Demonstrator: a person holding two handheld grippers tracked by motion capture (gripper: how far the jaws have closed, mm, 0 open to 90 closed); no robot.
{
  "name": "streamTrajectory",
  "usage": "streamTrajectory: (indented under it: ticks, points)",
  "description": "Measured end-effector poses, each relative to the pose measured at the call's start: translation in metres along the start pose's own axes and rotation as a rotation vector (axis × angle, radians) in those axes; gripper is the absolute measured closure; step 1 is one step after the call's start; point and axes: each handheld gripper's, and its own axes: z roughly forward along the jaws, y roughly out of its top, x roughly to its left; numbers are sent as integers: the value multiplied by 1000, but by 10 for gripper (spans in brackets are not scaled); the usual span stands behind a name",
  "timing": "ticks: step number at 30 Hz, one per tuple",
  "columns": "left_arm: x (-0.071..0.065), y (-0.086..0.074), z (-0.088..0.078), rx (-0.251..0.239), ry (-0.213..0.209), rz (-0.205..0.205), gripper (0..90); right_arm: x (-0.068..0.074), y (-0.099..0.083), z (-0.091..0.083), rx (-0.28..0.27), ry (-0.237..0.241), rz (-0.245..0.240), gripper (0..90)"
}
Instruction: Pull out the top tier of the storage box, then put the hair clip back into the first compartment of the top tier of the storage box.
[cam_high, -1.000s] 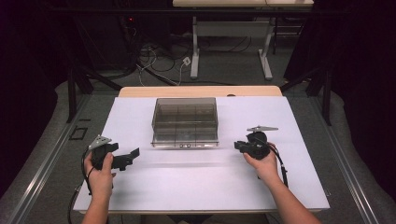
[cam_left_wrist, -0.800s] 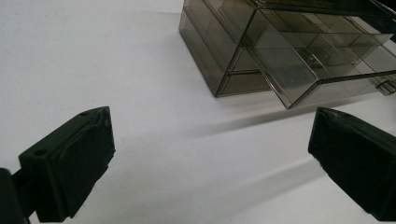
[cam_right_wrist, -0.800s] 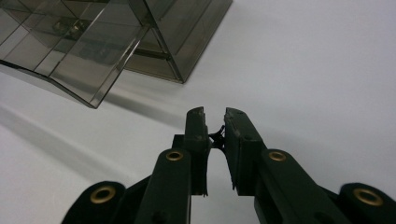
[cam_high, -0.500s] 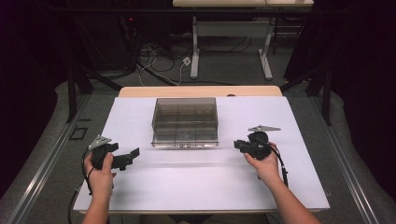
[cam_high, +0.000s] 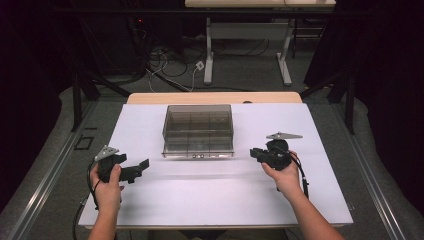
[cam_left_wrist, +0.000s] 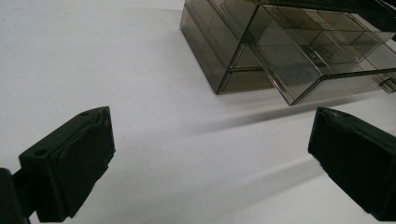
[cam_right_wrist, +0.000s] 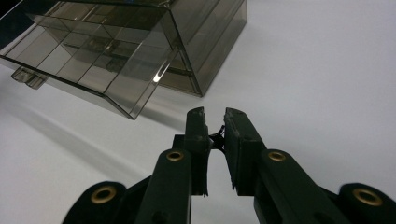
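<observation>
The smoky transparent plastic compartment box (cam_high: 198, 131) stands at the centre of the white worktop (cam_high: 215, 195). At 8 o'clock from it the left claw (cam_high: 145, 164) is spread wide; at 4 o'clock the right claw (cam_high: 253, 152) is nearly pressed together, pinching nothing.

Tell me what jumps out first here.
A smoky transparent compartment box sits mid-table on the white table cover, its lid ajar. Either side of it a hand holds a claw: the left claw wide open with nothing between its jaws, the right claw nearly shut, also holding nothing; both point toward the box.
</observation>
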Motion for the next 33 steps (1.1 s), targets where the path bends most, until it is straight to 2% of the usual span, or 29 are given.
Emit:
streamTrajectory:
  ticks: [1, 18, 27, 33]
  points:
    - [0, 0, 0, -11, 5, -1, 10, 0, 0, -1, 0, -3, -10, 797]
    - [1, -4, 1, 5, 9, -11, 10, 24, 9, -10, -23, 40, -58, 797]
    - [2, -7, 6, 16, 19, 14, 11, 32, 12, -12, -32, 48, -80, 797]
    - [1, -5, 5, -11, 17, 24, 10, 42, 17, -10, -33, 56, -102, 797]
